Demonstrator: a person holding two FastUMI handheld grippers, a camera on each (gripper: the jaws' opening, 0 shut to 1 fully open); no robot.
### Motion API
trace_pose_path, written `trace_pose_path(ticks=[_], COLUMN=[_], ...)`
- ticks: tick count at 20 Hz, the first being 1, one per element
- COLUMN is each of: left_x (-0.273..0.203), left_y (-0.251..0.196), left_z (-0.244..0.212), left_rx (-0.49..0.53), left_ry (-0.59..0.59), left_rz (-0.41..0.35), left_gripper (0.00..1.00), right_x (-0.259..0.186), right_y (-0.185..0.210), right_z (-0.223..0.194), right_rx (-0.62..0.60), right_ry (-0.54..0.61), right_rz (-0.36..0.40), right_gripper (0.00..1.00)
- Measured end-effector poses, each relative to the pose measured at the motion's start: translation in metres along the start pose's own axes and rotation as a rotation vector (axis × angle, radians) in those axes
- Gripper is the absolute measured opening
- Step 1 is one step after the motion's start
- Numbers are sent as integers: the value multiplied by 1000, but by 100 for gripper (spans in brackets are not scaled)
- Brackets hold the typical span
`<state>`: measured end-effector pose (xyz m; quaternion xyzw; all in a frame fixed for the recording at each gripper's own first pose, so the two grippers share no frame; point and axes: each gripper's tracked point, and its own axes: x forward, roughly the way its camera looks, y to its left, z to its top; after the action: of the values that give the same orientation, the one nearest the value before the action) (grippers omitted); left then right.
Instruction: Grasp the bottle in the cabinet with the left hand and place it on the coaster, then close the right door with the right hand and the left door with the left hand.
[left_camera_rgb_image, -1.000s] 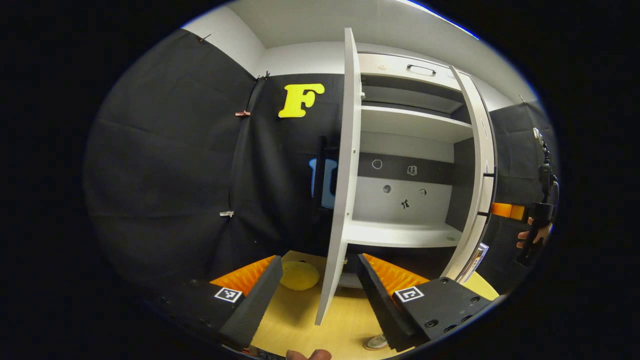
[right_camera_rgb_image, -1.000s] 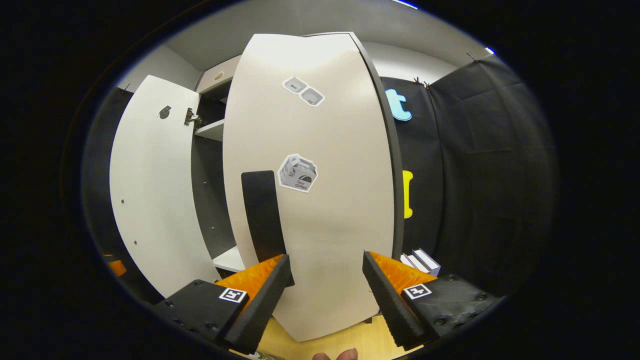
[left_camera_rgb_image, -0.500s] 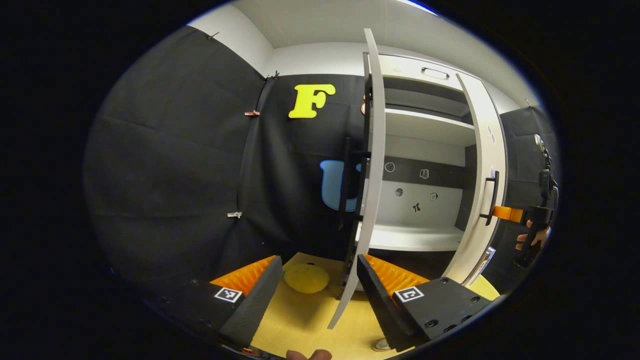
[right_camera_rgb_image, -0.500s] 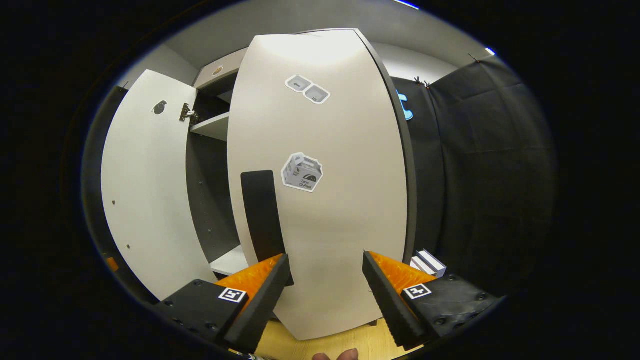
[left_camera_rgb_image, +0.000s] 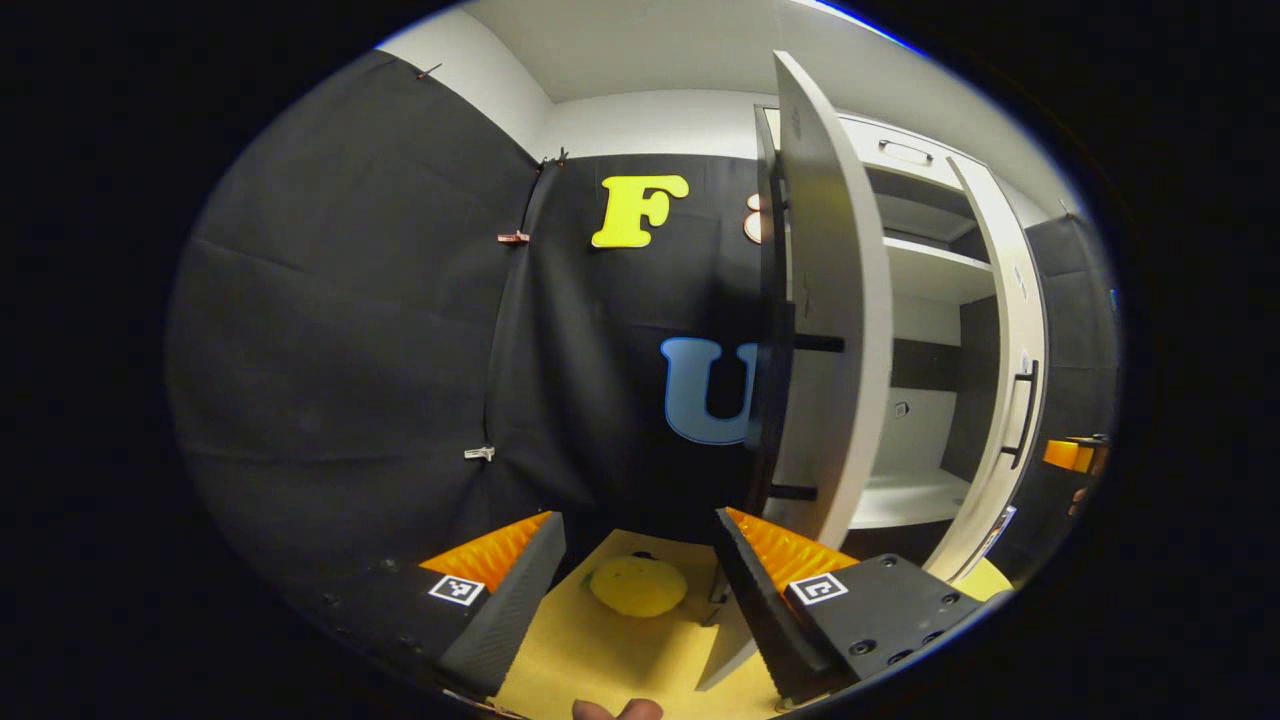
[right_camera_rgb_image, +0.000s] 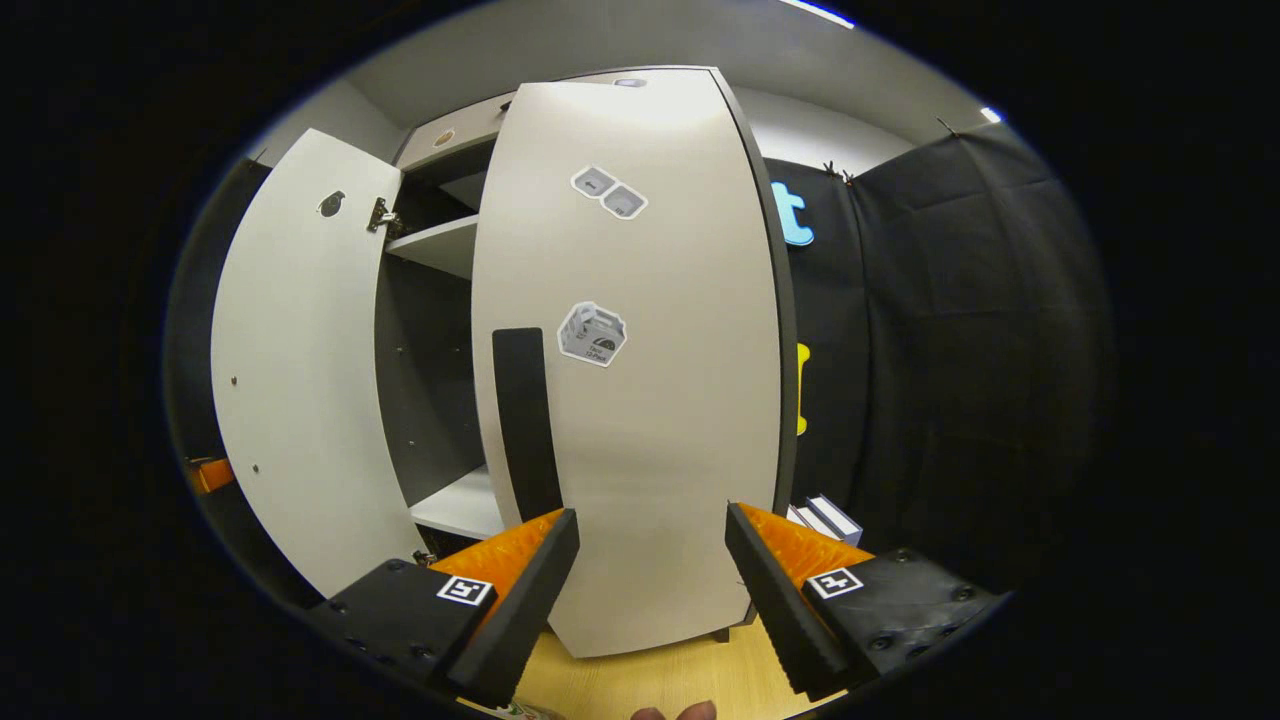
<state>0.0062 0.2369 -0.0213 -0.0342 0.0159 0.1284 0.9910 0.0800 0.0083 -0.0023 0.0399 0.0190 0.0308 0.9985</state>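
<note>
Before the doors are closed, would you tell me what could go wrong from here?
1. The left claw is open beside the left door, near its edge; the door might catch a finger as it swings.
2. The right claw faces the right door close up; an off-centre push might slip.
3. Both doors are ajar and may collide.

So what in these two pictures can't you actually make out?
- The bottle and coaster: whether the bottle stands on the coaster can't be told; the yellow round thing on the table is partly behind the left gripper.
- Cabinet's lower shelf: mostly hidden by the left door in the left gripper view.
- Sticker on the right door: print too small, right gripper view.
- Right gripper: contact with the door unclear.
</note>
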Motion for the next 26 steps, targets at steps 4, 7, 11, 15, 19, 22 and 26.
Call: trace_pose_path(ticks=[4,7,11,15,19,22,26], left_x=[20,23,23,14,3,-1,-5], left_y=[-6,-19,-23,-49,-82,-105,-141], left_z=[7,6,6,2,-2,-2,-4], left_rx=[50,97,78,73,68,81,60], left_ry=[-3,8,18,22,26,24,20], left_rz=[-17,-45,-57,-85,-114,-120,-179], left_gripper=[95,95,93,93,91,91,92], right_x=[-10,-12,-14,-16,-15,-19,-23], right_y=[-1,-3,-8,-12,-26,-37,-53], right_z=[1,3,0,-4,-6,-7,-10], right_rx=[-34,-27,-18,-17,-12,-5,-8], right_ry=[-3,-5,1,7,14,17,19], right_rz=[3,4,12,38,42,40,33], right_gripper=[98,98,98,98,98,98,98])
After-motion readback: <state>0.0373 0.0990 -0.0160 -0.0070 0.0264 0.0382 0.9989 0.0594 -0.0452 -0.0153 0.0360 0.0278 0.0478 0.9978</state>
